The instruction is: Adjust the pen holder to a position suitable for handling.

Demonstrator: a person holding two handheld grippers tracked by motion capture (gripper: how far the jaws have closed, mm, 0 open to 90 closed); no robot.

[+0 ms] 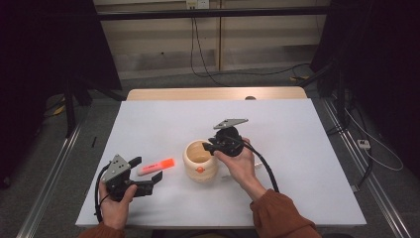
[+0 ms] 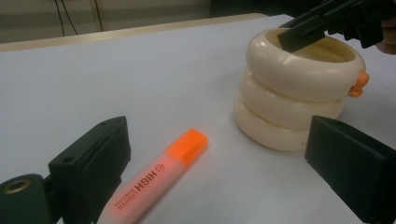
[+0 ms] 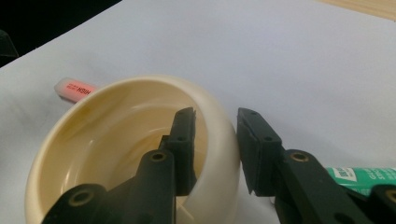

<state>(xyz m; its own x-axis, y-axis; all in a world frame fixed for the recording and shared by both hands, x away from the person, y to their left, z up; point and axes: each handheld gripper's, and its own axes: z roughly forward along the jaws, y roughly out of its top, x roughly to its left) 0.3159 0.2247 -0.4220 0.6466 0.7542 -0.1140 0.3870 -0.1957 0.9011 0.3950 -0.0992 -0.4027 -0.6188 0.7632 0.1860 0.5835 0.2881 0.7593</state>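
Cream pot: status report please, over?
Right gripper jaws astride cream pot rim, outer jaw just clear. Left gripper open, facing orange highlighter. Green marker beside pot.

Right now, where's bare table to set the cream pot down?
Free: the far half of the table, and its right side beyond the right claw. Crowded: near-left, where the orange highlighter lies between the left claw and the pot; a green-labelled item lies by the pot's right.
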